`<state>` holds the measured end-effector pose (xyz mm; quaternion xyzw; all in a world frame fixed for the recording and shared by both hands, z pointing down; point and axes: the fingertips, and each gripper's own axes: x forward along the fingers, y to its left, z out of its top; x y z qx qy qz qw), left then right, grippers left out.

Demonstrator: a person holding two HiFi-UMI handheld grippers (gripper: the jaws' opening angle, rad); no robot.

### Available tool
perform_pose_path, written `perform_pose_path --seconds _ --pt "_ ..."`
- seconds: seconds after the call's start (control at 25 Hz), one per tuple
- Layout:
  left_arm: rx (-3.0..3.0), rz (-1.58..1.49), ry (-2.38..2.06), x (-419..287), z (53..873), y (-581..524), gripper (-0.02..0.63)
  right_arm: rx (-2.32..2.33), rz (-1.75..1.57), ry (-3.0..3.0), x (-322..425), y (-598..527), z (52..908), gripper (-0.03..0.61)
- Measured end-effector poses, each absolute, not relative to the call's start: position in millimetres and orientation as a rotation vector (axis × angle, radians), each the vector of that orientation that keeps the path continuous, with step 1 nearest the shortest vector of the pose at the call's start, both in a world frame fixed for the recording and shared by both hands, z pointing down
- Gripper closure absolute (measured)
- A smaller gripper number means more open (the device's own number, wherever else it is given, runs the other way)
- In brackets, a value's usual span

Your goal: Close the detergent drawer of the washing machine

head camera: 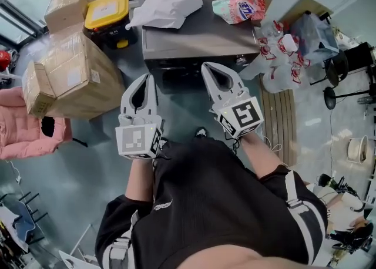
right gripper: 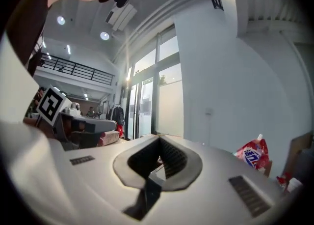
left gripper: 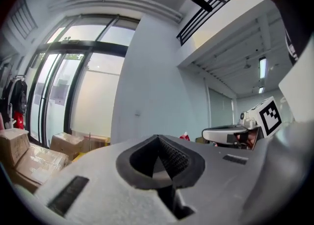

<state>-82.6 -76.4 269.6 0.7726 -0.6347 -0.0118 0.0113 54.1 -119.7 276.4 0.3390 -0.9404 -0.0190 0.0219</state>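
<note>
- From the head view the washing machine shows me mostly its top. Its front shrinks to a dark strip, and I cannot make out the detergent drawer there.
- The right gripper covers part of that strip.
- A white plastic bag hides the top's rear left corner.
- Print on the detergent pouch is too small to read.
- The pink jacket is cut by the left edge.
- In the left gripper view the left gripper blocks the lower half with its own grey body. A small red tip peeks over it, too little to name.
</note>
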Motion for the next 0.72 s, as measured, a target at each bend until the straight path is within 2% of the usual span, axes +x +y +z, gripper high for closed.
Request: perform_pose_path --seconds 0.16,0.72 --pt "2.404 -0.075 -2.043 -92 248 -76 0.607 1.088 -0.14 -2.901 56 -123 260 0.574" --pt "2.342 -0.032 -2.032 -96 281 -67 0.607 1.069 -0.159 -2.886 40 -111 279 0.574"
